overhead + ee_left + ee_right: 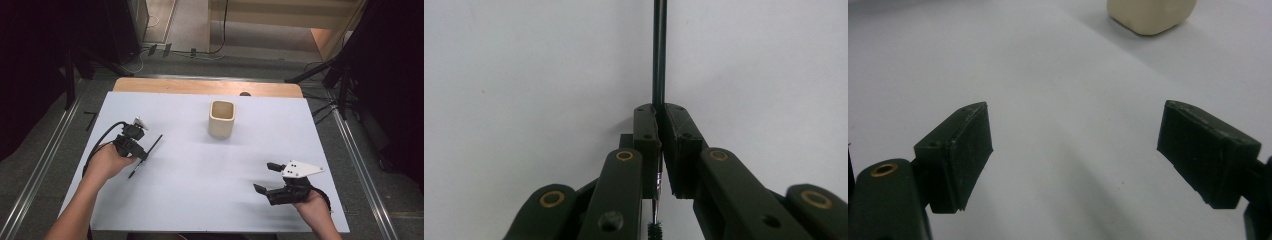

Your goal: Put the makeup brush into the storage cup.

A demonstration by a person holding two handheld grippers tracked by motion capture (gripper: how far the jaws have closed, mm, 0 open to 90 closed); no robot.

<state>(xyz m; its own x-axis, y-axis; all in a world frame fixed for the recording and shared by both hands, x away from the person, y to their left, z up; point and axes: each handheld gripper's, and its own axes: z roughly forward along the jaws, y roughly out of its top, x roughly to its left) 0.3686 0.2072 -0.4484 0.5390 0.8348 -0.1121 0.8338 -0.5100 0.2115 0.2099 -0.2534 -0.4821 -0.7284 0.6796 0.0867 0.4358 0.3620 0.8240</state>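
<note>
Our left gripper (141, 154) is clenched on a thin black rod (146, 155), which looks like a slim brush or pen. In the left gripper view the two black jaws meet with only the rod (659, 50) pinched between them; its long shaft runs straight out ahead past the jaw tips, and a short bristly end pokes out behind them near the bottom of that view. From the high view the rod lies slantwise across the left side of the white table (200, 175), one end toward the person's near side, the other aimed up and to the right.

That slant matters most: the far end of the rod points roughly toward a cream cup (221, 119) with a squarish open mouth, standing upright near the middle of the table's far half. Cup and rod are well apart, with bare table between them. We judge the left hand (106, 162) is the one to carry the rod there, and it would need tipping upright to go in through the mouth.

Our right gripper (266, 176) rests low at the near right of the table, jaws spread wide with nothing between them. In the right gripper view the cup's base (1150, 15) sits ahead, well beyond the open jaws.
</note>
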